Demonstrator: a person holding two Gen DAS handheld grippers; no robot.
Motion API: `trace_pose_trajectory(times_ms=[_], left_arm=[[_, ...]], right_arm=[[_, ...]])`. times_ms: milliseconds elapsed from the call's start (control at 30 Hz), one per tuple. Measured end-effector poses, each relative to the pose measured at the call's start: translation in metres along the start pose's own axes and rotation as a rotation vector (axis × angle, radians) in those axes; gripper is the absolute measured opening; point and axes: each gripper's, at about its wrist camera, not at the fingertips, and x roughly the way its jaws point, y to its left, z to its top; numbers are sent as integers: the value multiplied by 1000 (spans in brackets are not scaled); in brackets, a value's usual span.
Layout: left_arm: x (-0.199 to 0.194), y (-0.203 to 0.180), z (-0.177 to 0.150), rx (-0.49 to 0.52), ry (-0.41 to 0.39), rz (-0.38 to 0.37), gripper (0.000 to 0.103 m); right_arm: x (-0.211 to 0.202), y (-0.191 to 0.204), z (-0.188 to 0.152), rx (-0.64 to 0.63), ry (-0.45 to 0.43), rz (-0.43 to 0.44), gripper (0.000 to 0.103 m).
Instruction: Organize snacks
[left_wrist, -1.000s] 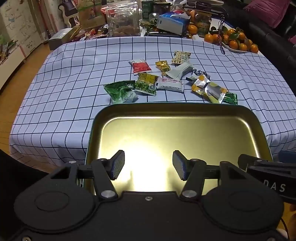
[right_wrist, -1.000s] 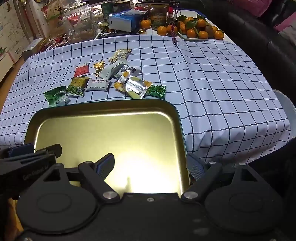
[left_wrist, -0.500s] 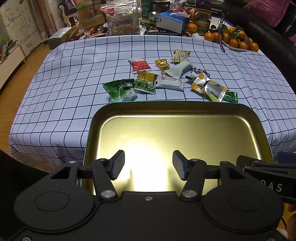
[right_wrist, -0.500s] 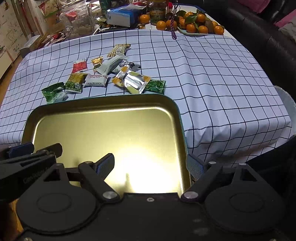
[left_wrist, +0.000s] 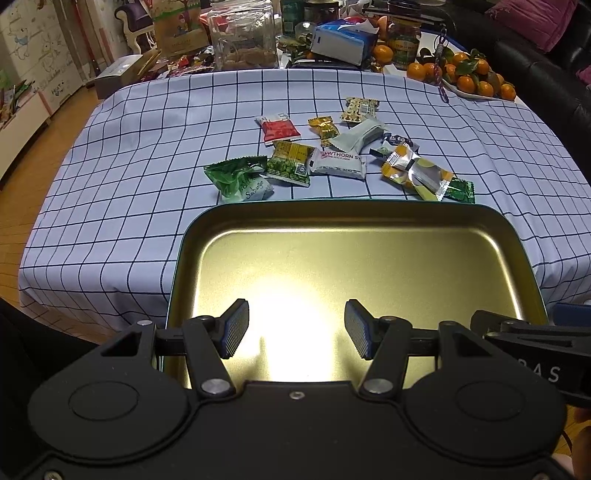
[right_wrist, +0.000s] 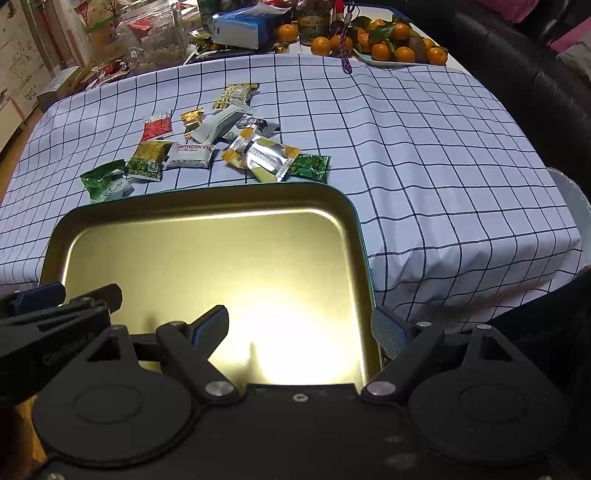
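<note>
Left wrist view: both claws spread over a gold tray; crinkled bright snack packets beyond.

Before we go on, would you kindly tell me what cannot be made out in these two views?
- Near edge of the gold tray: hidden in both views by the tool bodies.
- "HAWTHORN" packet: last word cut short by an overlapping wrapper.
- Glass jar contents: too blurred, top cropped, left view.
- Tray support: whether left tongs or right tongs hold it is unclear.
</note>
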Motion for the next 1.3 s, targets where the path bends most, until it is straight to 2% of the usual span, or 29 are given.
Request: trace_pose_trajectory(times_ms=[1300], left_arm=[[1,-3,0,29,4,1,62]], right_arm=[[4,2,-2,-19,25,-3,88]])
